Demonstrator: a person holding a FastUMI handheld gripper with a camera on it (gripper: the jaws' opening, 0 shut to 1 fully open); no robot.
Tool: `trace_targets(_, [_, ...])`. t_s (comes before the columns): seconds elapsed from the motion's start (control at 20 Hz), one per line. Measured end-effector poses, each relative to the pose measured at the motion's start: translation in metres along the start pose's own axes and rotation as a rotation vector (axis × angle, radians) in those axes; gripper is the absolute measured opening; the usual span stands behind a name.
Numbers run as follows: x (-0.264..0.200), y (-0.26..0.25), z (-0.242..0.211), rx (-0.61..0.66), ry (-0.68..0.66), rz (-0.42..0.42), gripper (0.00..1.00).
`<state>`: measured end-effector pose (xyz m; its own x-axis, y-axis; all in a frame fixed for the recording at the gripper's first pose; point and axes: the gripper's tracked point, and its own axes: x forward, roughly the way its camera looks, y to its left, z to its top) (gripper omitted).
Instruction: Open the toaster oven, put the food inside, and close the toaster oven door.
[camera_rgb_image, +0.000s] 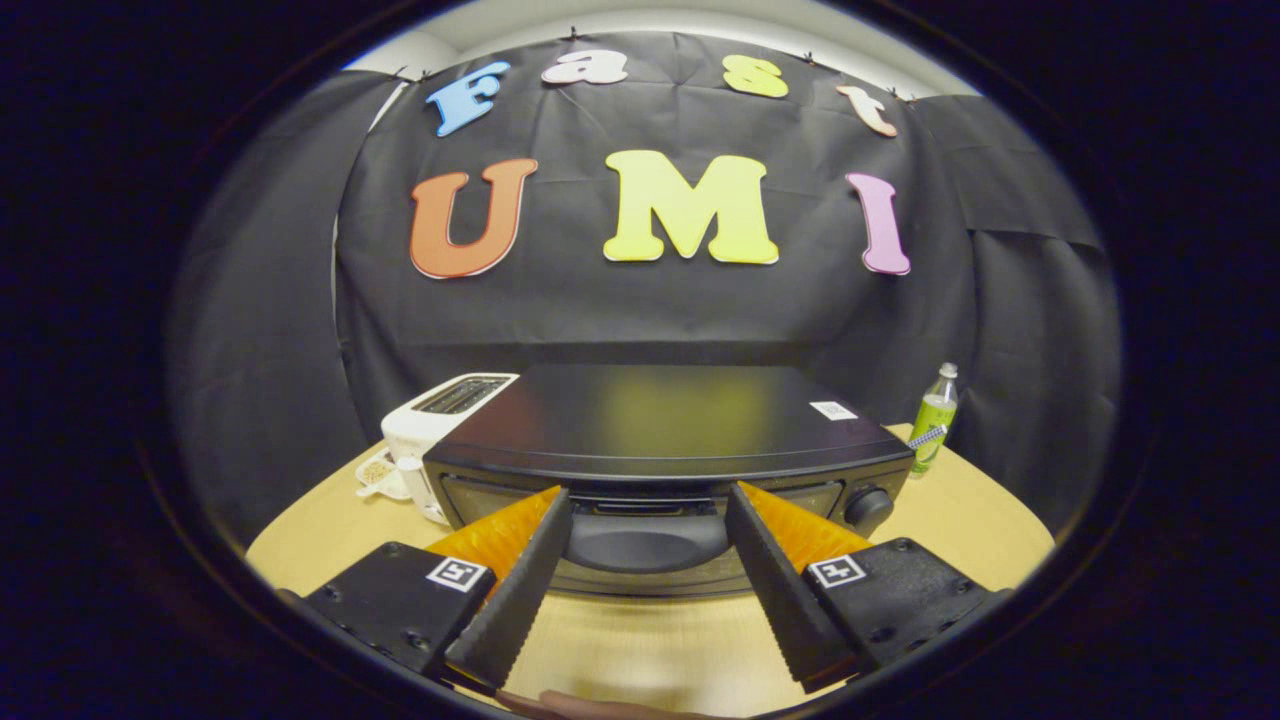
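Observation:
A black toaster oven (660, 415) stands on the wooden table, seen from above its front edge. Its door is closed, and the curved door handle (645, 545) lies between my fingertips. My gripper (648, 500) is open, its fingers (520, 590) spread to either side of the handle and not pressing on it. The tips reach the top of the door front. A control knob (868, 507) sits at the oven's right end.
A white slot toaster (440, 410) stands left of the oven with a small white dish (378, 475) beside it. A green bottle (934, 418) stands to the right rear. The round wooden table (640, 640) ends close on both sides.

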<state>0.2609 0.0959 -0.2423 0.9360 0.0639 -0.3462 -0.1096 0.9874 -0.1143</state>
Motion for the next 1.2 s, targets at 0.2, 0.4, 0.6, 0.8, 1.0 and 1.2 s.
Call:
trace_targets(0.2, [-0.006, -0.001, -0.007, -0.001, 0.022, -0.006, 1.0])
trace_targets(0.4, [-0.039, -0.001, -0.032, -0.004, 0.044, -0.015, 1.0])
trace_targets(0.6, [-0.05, -0.001, -0.048, -0.007, 0.081, -0.029, 1.0])
trace_targets(0.8, [-0.062, 0.0, -0.067, -0.004, 0.151, -0.035, 1.0])
trace_targets(1.0, [-0.07, -0.004, -0.095, -0.002, 0.24, -0.051, 1.0])
trace_targets(1.2, [-0.077, -0.009, -0.122, -0.012, 0.305, -0.05, 1.0])
